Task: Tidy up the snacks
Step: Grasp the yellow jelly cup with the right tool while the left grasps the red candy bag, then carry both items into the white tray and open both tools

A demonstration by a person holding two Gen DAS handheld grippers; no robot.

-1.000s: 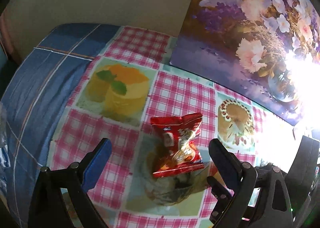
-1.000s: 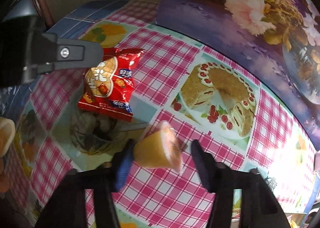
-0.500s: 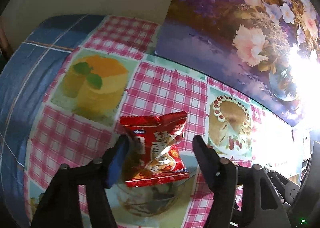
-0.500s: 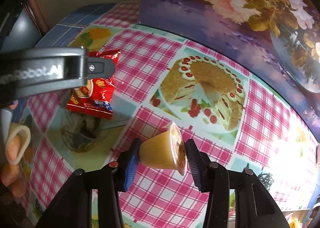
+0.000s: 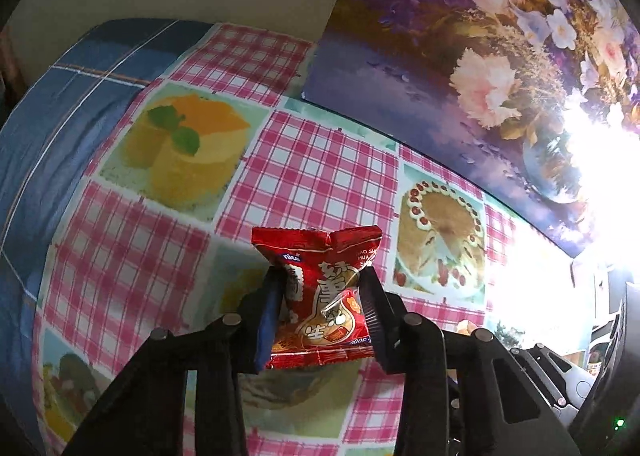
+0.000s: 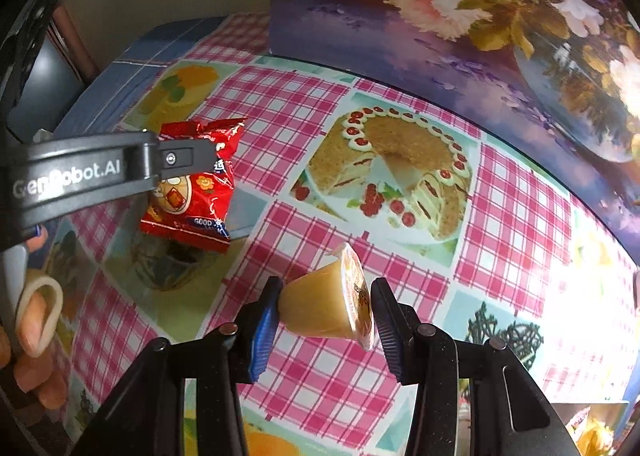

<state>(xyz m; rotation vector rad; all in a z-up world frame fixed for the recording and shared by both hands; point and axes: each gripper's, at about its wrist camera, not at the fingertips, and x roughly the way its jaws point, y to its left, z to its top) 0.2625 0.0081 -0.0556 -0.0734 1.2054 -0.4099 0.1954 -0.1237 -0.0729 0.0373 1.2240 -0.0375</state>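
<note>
Left tool (image 5: 320, 296): jaws came together in the last second and clamped on the red snack packet (image 5: 320, 296); a second ago they stood wide apart either side of it.
Packet grip: pads pressed on both sides of the packet's middle, foil pinched in, top seam sticking up past the fingertips.
Packet position: on or just above the counter (image 5: 304, 160), over a dark printed panel of the checked cloth (image 6: 400, 376); from the right wrist view it looked barely raised, can't tell if it had left the surface.
Right tool (image 6: 324, 308): clamped on the yellow jelly cup (image 6: 324, 308), cup lying sideways between the pads, lid facing right. Grip matched the earlier frames.
Cup position: held clear of the counter, in front of the printed cake, well apart from the packet.
Hand (image 6: 36, 328): person's fingers seen at the left edge of the right wrist view, on the left tool's handle.
Change: left side went from approach to grasp; right side only drifted across the cloth.
Meaning: both tools were loaded, so my read was pick phase done for these two snacks.
Next: lift and carry to wherever snacks get grouped; no bin or tray in view.
Risk: slippery, puffy foil may slide out on the lift.
</note>
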